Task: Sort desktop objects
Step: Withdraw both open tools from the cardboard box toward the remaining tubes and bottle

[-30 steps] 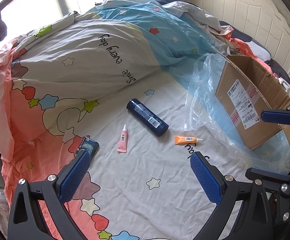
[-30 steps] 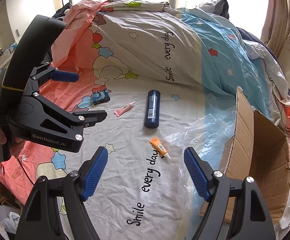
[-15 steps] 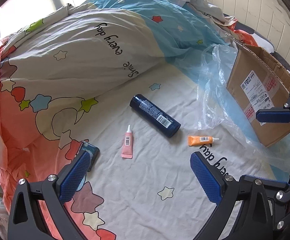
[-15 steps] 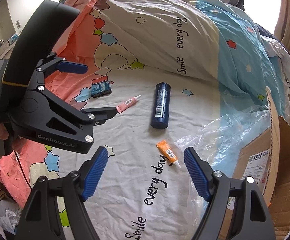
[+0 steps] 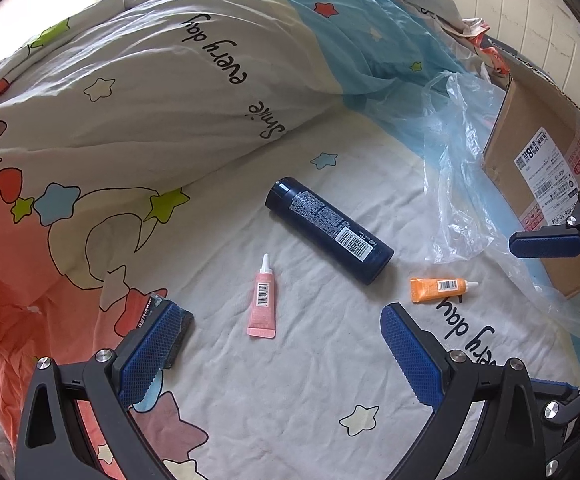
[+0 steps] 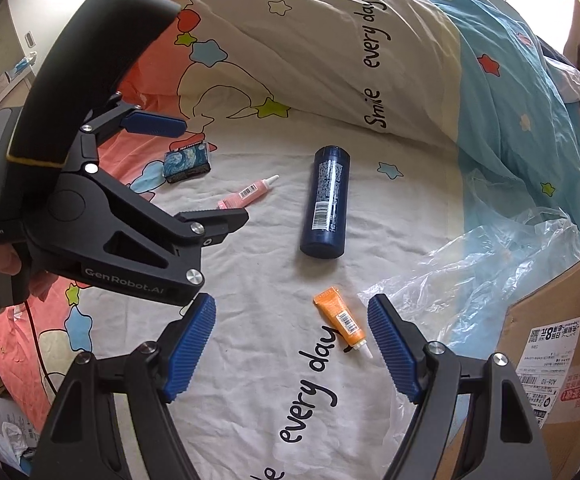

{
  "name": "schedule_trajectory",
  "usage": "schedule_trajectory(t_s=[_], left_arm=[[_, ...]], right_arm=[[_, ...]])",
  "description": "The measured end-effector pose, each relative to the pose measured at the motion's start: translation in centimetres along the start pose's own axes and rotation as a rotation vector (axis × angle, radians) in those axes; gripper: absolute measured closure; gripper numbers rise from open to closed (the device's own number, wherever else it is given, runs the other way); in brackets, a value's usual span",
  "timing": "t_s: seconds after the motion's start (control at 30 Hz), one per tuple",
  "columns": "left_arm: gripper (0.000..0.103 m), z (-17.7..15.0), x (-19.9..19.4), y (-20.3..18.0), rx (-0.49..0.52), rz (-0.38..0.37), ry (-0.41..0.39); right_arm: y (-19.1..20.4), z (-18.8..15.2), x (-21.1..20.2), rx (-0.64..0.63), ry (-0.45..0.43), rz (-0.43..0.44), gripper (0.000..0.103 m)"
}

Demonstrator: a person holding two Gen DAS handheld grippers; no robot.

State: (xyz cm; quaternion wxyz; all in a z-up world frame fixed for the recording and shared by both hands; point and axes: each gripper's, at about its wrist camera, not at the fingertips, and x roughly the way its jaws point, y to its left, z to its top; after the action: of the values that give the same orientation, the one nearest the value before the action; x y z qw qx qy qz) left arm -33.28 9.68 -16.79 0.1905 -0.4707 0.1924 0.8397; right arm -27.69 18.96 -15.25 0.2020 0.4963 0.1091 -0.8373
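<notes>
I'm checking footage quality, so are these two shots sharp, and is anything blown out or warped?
Left wrist view: bottle label sharp, window corner overexposed, cardboard box bent by fisheye. Right wrist view: orange tube crisp, top-right edge washed out, edges curved.

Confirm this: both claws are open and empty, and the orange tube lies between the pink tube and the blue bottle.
Wrong on one point: the blue bottle lies between the pink tube and the orange tube, as the left wrist view shows. Both claws, left and right, are open and empty.
</notes>
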Motion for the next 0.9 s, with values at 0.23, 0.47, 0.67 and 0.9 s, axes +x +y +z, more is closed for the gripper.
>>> schedule_trajectory(t_s=[0.23, 0.47, 0.67, 0.9], left_arm=[[0.001, 0.2, 1.9, 0.7, -0.024, -0.003, 0.013], [0.001, 0.2, 3.9, 1.5, -0.046, -0.002, 0.028], [0.001, 0.2, 5.2, 1.6, -0.051, -0.012, 0.035], [0.001, 0.0, 6.4, 1.9, -0.053, -0.032, 0.033]], right_arm=[[-0.5, 0.2, 1.3, 0.005, 0.006, 0.016, 0.027], [-0.4, 0.1, 2.9, -0.001, 0.013, 0.03, 0.027], [-1.0, -0.2, 3.7, 0.013, -0.004, 0.046, 0.027], [-1.4, -1.1, 5.0, -0.012, 0.021, 0.05, 0.027]])
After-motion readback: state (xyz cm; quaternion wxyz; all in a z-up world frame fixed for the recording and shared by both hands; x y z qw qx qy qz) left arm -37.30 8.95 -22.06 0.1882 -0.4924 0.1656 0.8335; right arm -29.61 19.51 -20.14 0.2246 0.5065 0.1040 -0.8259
